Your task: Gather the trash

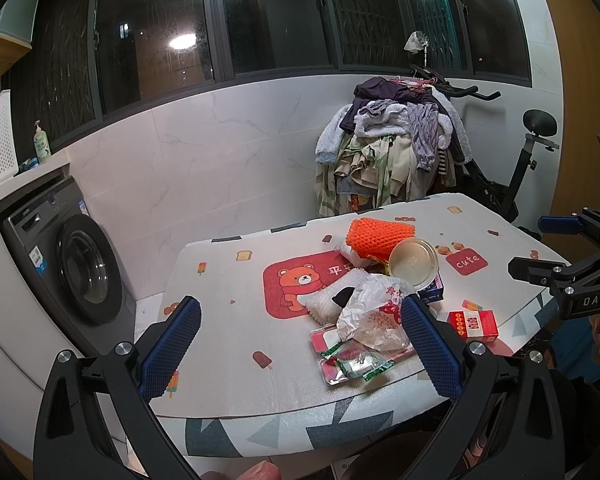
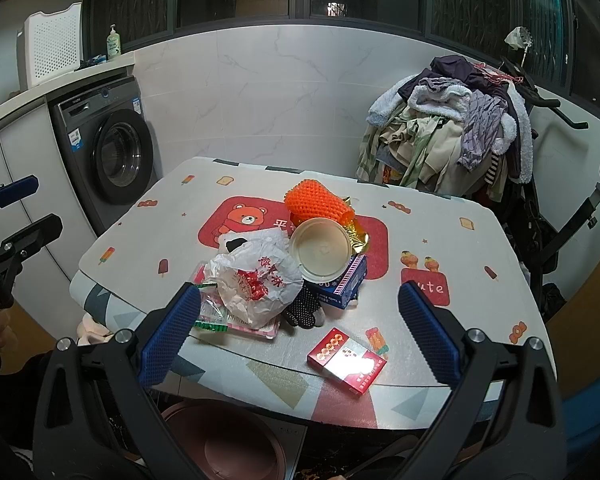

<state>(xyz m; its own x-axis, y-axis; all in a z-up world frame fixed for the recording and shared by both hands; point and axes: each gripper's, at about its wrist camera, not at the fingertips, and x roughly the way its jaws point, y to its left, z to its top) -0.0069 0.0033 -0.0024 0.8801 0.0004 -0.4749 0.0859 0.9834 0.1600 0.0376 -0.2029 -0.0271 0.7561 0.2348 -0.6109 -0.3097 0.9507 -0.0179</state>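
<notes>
A heap of trash lies on the table [image 2: 440,216]: an orange foam net [image 2: 318,202], a round plastic lid [image 2: 320,250], a crumpled white bag with red print [image 2: 256,276], a blue box [image 2: 350,282], a black dotted glove [image 2: 304,312], clear wrappers [image 1: 354,362] and a red cigarette pack [image 2: 346,360]. My left gripper [image 1: 300,340] is open and empty above the table's near edge, left of the heap. My right gripper [image 2: 300,328] is open and empty above the near edge, with the red pack between its fingers' line of view.
A washing machine [image 2: 108,148] stands at the left under a counter. A pile of clothes [image 2: 452,136] hangs on an exercise bike at the back right. A pink basin [image 2: 228,440] sits on the floor under the table's near edge.
</notes>
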